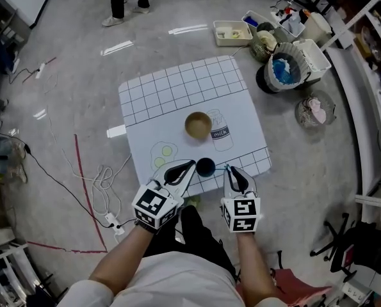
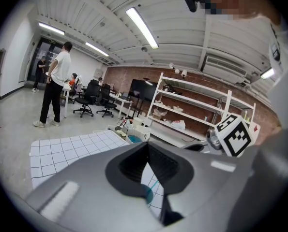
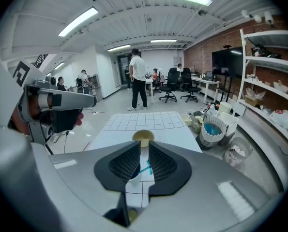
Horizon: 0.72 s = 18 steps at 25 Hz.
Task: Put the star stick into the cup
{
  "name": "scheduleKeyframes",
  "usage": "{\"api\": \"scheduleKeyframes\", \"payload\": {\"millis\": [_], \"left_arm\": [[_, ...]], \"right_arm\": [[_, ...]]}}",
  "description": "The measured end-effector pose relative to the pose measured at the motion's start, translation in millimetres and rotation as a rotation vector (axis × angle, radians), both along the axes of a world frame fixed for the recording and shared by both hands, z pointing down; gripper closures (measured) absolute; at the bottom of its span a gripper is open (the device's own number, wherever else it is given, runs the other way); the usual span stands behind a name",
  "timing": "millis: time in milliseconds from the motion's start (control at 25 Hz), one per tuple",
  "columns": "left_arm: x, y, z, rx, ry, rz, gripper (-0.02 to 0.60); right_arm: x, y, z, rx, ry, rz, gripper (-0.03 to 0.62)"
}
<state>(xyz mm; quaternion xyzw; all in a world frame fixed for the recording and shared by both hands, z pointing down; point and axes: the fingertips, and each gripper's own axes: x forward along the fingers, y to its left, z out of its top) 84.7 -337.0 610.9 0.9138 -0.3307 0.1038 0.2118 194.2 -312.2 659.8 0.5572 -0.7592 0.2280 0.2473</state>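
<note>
The dark cup (image 1: 205,166) stands on the white grid mat (image 1: 177,88) near the table's front edge. A thin teal star stick (image 1: 226,167) reaches from the cup's rim towards my right gripper (image 1: 232,169). In the right gripper view the stick (image 3: 144,167) lies in the narrow gap between the jaws of the right gripper (image 3: 141,146), against the right one, with the cup (image 3: 129,170) just behind. My left gripper (image 1: 190,165) is shut with nothing in it, its tip beside the cup's left side. Past its closed tips (image 2: 146,146) I see the stick (image 2: 155,181) and cup (image 2: 146,195).
A tan bowl (image 1: 198,125) sits mid-mat beside a printed milk bottle outline (image 1: 220,132). Bins and baskets (image 1: 285,69) crowd the floor at the table's far right. Cables (image 1: 100,184) trail on the floor to the left. A person (image 1: 120,5) stands beyond the table.
</note>
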Motion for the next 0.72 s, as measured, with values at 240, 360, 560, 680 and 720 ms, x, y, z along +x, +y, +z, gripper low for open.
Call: {"api": "scheduleKeyframes", "payload": {"millis": [240,360,560,680,720], "left_arm": [[2.1,-1.0,-9.9,0.02,-0.002,-0.009,0.575],[1.2,-0.2,-18.7,0.024,-0.007,-0.02,0.575],[-6.5,3.0,-39.8,0.047,-0.009,-0.036,0.575],[-14.2,12.5,-54.2,0.056,-0.01,-0.042,0.575],[-16.9,13.5,-59.6,0.064,-0.009,-0.045,0.575]], "right_arm": [[9.6,-5.6,-26.0,0.069,0.035,0.009,0.554],[8.4,-8.1,-47.8,0.118,0.028,0.005,0.554],[-1.8,-12.6,-91.3,0.212,0.006,-0.006,0.556],[-13.2,-5.6,-116.9,0.253,-0.01,-0.013,0.557],[-18.0,-4.4,-124.2,0.265,-0.019,-0.018,0.558]]}}
